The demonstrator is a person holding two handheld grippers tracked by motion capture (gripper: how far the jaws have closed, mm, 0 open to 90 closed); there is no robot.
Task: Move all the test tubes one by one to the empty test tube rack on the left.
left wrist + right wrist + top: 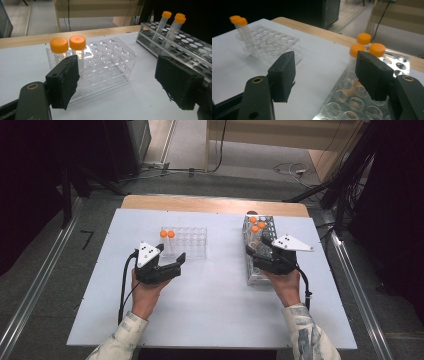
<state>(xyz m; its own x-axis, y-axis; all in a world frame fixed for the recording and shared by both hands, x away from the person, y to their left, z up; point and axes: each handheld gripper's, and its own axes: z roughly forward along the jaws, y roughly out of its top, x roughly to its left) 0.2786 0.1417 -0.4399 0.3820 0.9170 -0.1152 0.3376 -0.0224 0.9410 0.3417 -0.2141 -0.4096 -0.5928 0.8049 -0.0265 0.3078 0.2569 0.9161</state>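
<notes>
Right hand-held gripper (324, 75): jaws spread, empty, over the metal rack (260, 251), three orange-capped tubes (256, 228) just ahead. Left hand-held gripper (170, 265): spread, empty, beside the clear rack (192, 242) holding two tubes (167, 234). Recommend squaring jaws on one tube below its cap, then lifting vertically.

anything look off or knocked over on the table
Nothing stands out. Two orange-capped tubes stand in the clear rack, three more orange-capped tubes in the metal rack. Both racks sit flat on the table, with no spill. The three lean slightly in their holes.
</notes>
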